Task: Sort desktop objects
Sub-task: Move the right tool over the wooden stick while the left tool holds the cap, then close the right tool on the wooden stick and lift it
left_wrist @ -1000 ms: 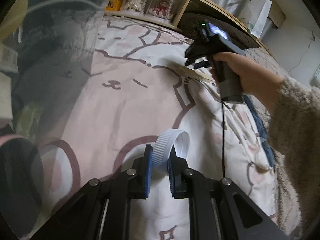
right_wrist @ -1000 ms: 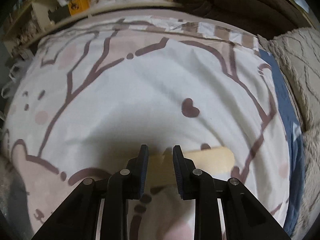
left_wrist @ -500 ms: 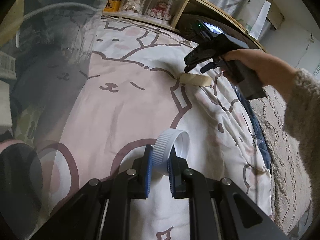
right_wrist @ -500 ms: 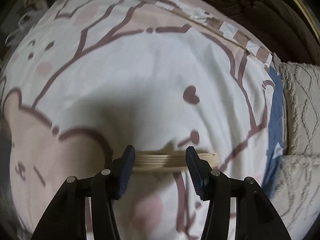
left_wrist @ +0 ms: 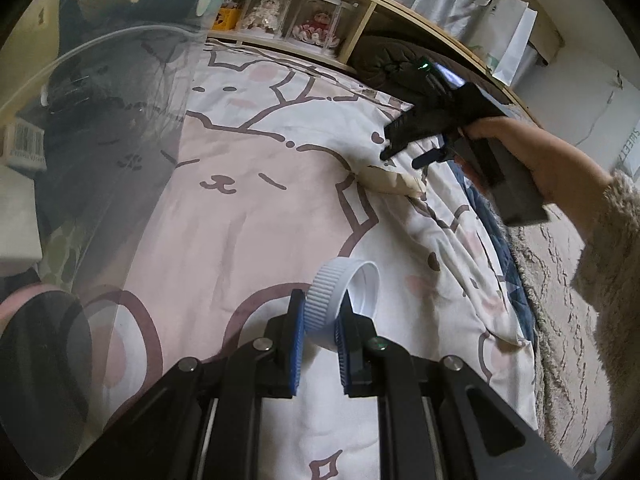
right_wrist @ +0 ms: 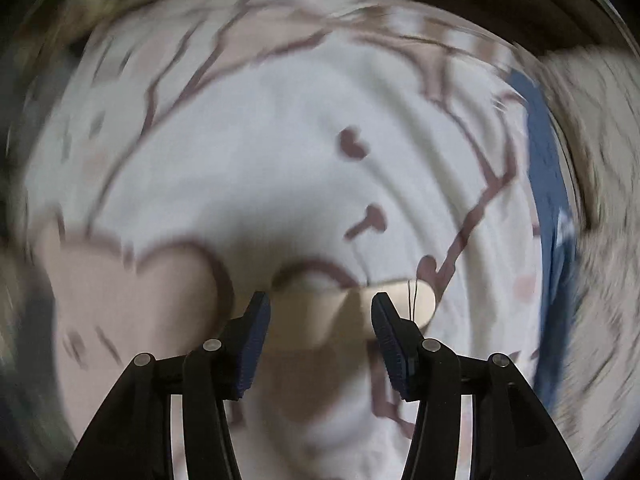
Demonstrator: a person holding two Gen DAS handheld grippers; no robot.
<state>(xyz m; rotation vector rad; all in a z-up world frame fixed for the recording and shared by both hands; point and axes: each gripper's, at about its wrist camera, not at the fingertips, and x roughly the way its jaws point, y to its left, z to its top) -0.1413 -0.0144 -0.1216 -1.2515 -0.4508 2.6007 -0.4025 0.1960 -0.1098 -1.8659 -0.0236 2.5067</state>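
Left gripper [left_wrist: 319, 326] clamps white cap [left_wrist: 340, 300]; right gripper [right_wrist: 320, 320] gapes, apparently empty, above folded fan [right_wrist: 348, 312].

Bed covered by a white and pink cartoon-animal sheet [left_wrist: 248, 208] across the frame's middle, wooden headboard shelf [left_wrist: 384, 4] with clear display boxes of plush dolls [left_wrist: 292, 20] along the top, fuzzy beige blanket [left_wrist: 560, 300] at right, white wall [left_wrist: 592, 96] upper right, dim daylight.
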